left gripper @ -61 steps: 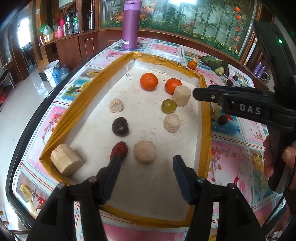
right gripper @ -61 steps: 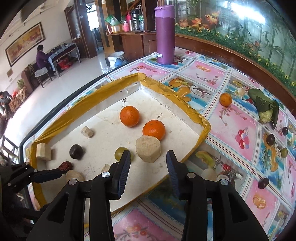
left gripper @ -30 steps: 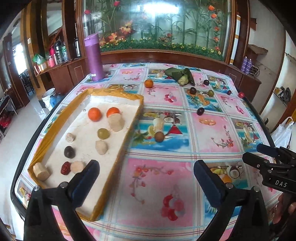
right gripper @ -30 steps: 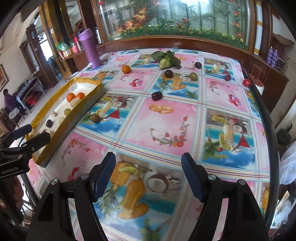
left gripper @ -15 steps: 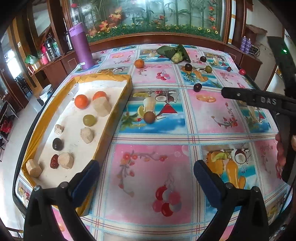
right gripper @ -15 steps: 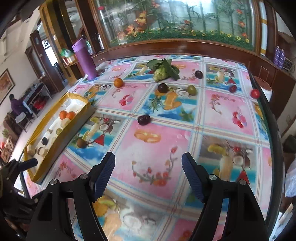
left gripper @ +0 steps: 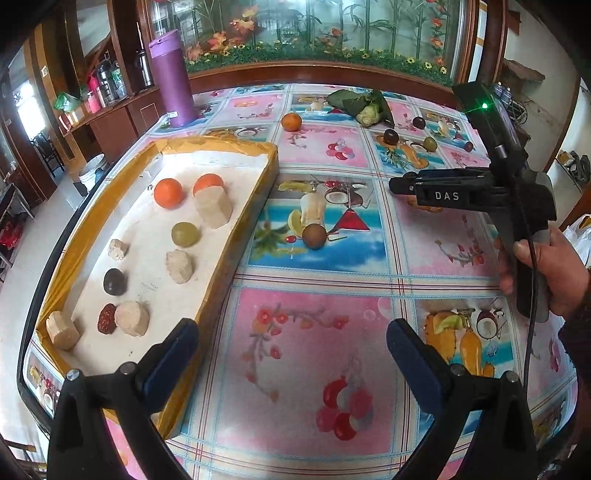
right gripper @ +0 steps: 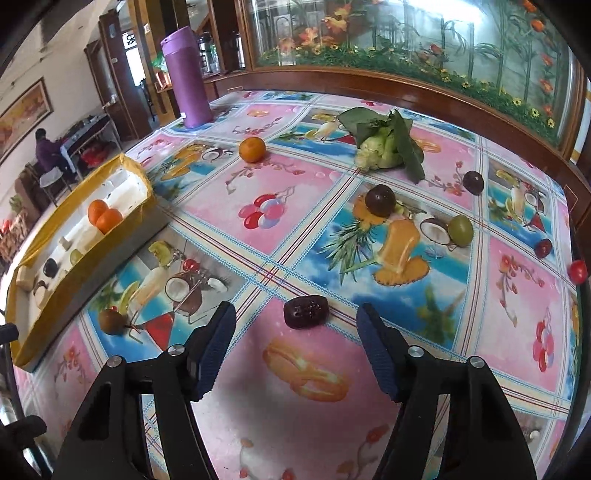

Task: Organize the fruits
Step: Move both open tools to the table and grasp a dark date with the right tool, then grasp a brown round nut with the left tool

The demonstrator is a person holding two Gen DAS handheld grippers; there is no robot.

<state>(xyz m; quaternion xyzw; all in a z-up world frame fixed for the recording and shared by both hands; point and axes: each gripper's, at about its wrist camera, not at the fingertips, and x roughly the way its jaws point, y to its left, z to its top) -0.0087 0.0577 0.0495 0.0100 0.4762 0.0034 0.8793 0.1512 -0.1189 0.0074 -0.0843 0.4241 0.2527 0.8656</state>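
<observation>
On the fruit-print tablecloth (right gripper: 295, 192), both grippers gape wide beside the tray (left gripper: 221, 142)

Behind the worktop (right gripper: 303, 236), covered in a fruit-print cloth: a glass panel (right gripper: 424, 33) with bamboo and flowers, framed in dark wood. Left: a wooden sideboard (left gripper: 110, 122) carrying flasks, pale tiled floor (left gripper: 22, 280), a white bucket (left gripper: 90, 171). Further off: a framed painting (right gripper: 24, 114), a seated person in purple (right gripper: 46, 155). Bright daylight throughout.

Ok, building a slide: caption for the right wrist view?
Open right gripper lines up on a dark red date lying on the fruit-print tablecloth.
</observation>
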